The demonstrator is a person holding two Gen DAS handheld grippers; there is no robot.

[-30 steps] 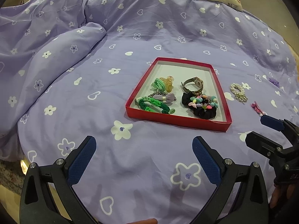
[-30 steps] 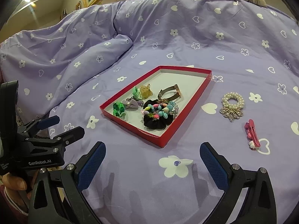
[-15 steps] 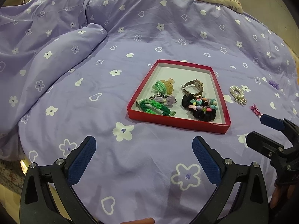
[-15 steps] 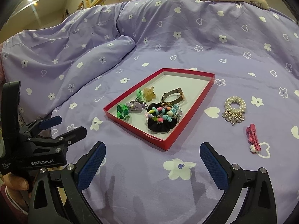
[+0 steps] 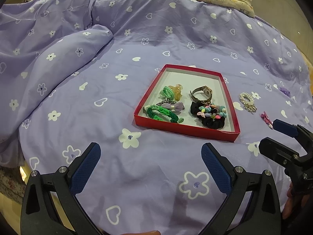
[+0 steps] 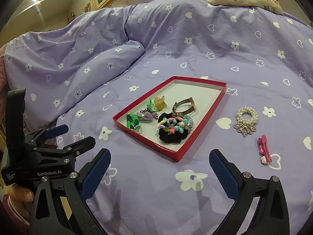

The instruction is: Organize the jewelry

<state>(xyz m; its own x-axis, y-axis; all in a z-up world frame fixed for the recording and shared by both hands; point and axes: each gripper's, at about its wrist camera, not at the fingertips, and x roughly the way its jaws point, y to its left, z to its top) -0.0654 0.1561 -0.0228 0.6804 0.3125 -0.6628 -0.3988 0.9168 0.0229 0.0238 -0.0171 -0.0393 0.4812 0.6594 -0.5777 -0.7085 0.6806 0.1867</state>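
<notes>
At the lower left of the right wrist view the left gripper hovers over the purple bedspread, its blue-tipped fingers spread apart and holding nothing. Mid-frame sits the red tray, resting flat on the cover; inside it, from left to right, lie a green braided band, a lilac bow, a yellow claw clip, a black scrunchie with coloured beads across it, and a watch. Right of the tray, out on the cover, a pearl bracelet lies near a pink clip, the two apart. Along the bottom of the frame the right gripper is wide open and empty, both fingers clear of the tray.
</notes>
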